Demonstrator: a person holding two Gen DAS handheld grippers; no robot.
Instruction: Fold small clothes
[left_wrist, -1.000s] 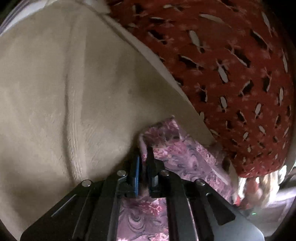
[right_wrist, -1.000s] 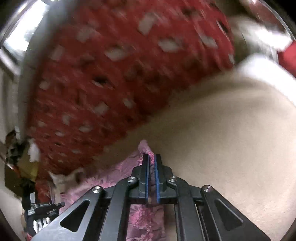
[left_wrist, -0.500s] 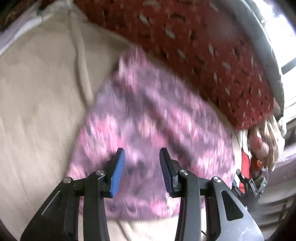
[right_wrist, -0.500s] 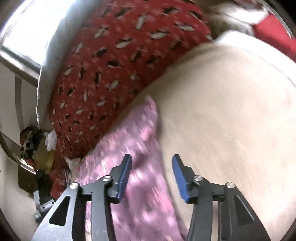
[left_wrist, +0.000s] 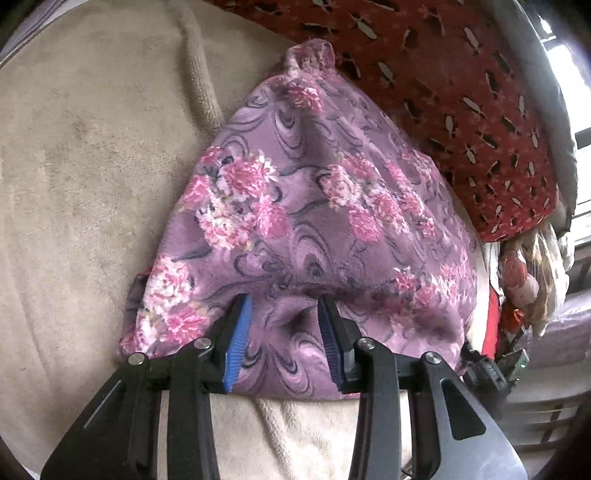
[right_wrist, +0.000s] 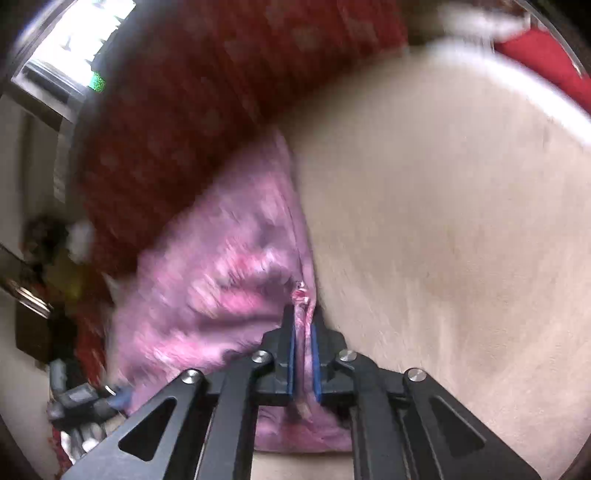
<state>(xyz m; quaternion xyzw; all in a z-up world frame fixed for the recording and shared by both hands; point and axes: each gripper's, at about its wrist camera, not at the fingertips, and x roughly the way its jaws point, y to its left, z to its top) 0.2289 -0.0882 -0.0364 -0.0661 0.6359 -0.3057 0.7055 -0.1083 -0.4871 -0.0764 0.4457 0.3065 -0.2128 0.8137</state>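
A small purple garment with pink flowers (left_wrist: 303, 206) lies folded on a beige towel (left_wrist: 85, 177). My left gripper (left_wrist: 283, 314) is open, its blue pads straddling the garment's near edge without holding it. In the blurred right wrist view the same garment (right_wrist: 221, 280) lies left of centre, and my right gripper (right_wrist: 302, 325) is shut on a pinch of its right edge, near the beige towel (right_wrist: 443, 221).
A red patterned cushion (left_wrist: 461, 81) lies just beyond the garment, also seen in the right wrist view (right_wrist: 207, 103). Cluttered items (left_wrist: 528, 266) hang at the right edge. A window (right_wrist: 74, 40) shows at upper left.
Both grippers let go of the garment and drew back, leaving it flat. The left gripper stays open over the near edge; the right gripper has shut again on the right edge.
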